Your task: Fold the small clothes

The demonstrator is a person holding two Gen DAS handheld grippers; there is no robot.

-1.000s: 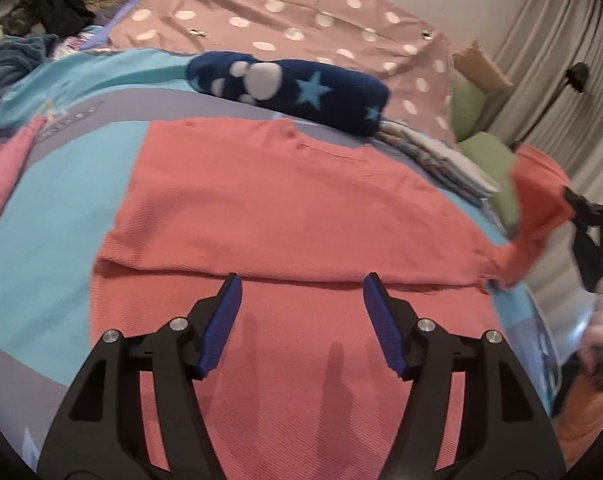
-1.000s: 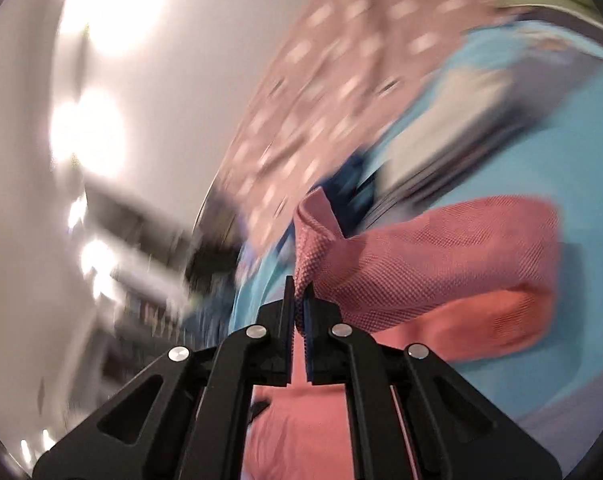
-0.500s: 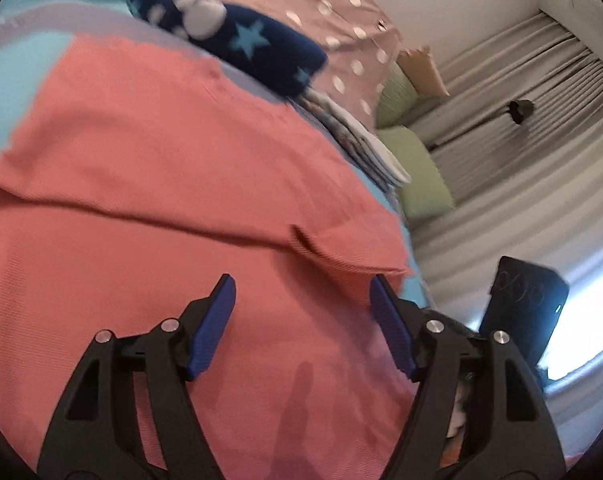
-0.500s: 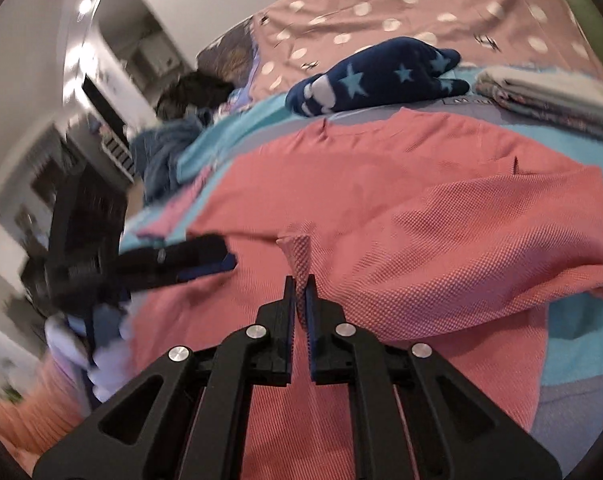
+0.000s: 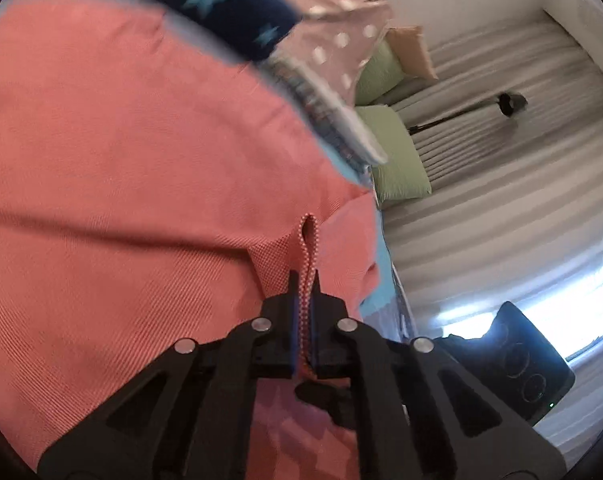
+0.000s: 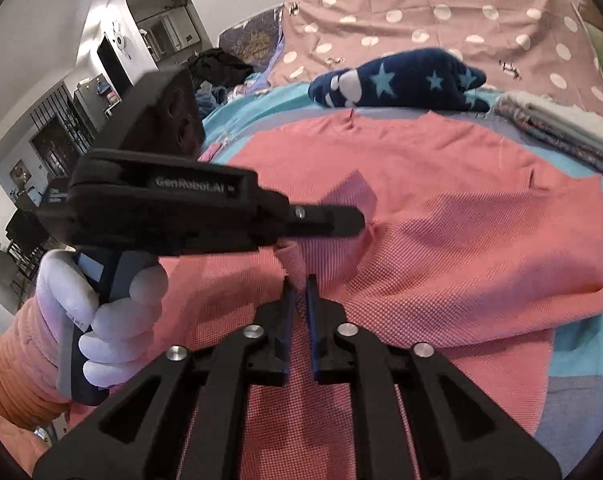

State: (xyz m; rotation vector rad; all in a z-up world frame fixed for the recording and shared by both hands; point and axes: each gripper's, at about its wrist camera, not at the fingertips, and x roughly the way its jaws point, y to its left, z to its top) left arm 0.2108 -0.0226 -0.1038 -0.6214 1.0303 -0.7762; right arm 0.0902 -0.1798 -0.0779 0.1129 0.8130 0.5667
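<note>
While your left gripper [image 5: 304,276] and right gripper [image 6: 300,280] both pinch coral waffle-knit shirt [image 6: 461,216] folds, star-print navy plush [image 6: 401,78] lies beyond collar.

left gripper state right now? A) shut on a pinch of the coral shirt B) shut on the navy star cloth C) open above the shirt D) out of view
A: in the left wrist view the left gripper has its blue pads pressed onto a raised fold of the coral shirt; the navy star cloth lies apart near the top.
</note>
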